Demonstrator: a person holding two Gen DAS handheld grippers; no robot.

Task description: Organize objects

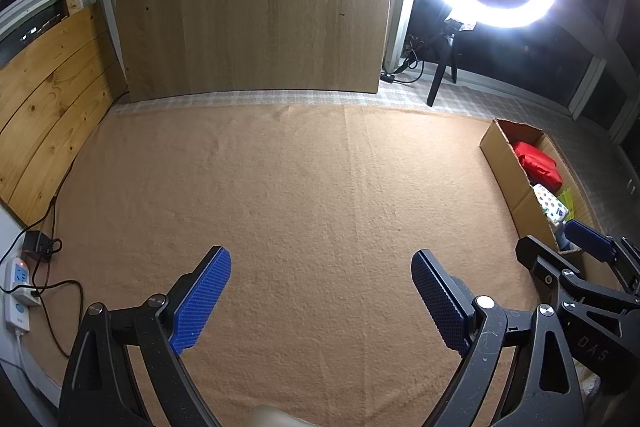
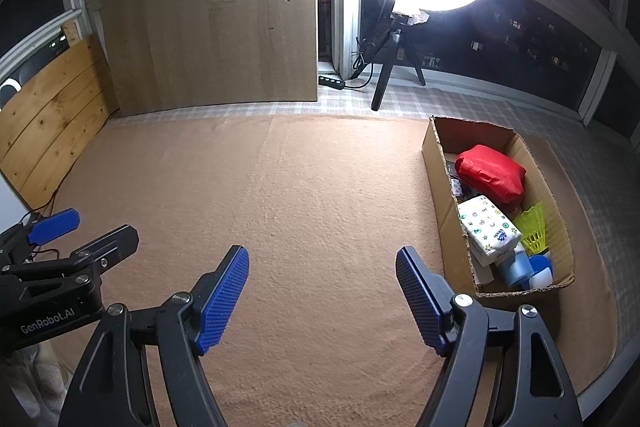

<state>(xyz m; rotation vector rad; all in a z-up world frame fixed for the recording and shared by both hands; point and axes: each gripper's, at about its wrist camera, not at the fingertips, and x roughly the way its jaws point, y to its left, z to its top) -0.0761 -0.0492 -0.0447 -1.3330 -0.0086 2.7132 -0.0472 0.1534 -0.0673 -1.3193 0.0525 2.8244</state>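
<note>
Tan felt-covered worktop [image 2: 320, 195] lay bare; the brown cardboard box [image 2: 434, 163] at 3 o'clock held a red pouch [image 2: 490, 171], patterned tissue pack [image 2: 486, 227] and yellow shuttlecock [image 2: 534, 227], so sorting looked finished. Left hand-held gripper [image 1: 320, 295] and right hand-held gripper [image 2: 322, 295] both released, empty. Only the right view showed the box contents fully; the left alone showed the white power strip [image 1: 18, 291].

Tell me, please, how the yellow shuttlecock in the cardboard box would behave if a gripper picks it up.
The yellow shuttlecock has a thin, mesh-like skirt, so it is probably very light and may deform under a firm squeeze. It leans against the cardboard box wall beside the tissue pack, so it may tip over once nudged. Its flared shape would likely roll in a curve.
</note>
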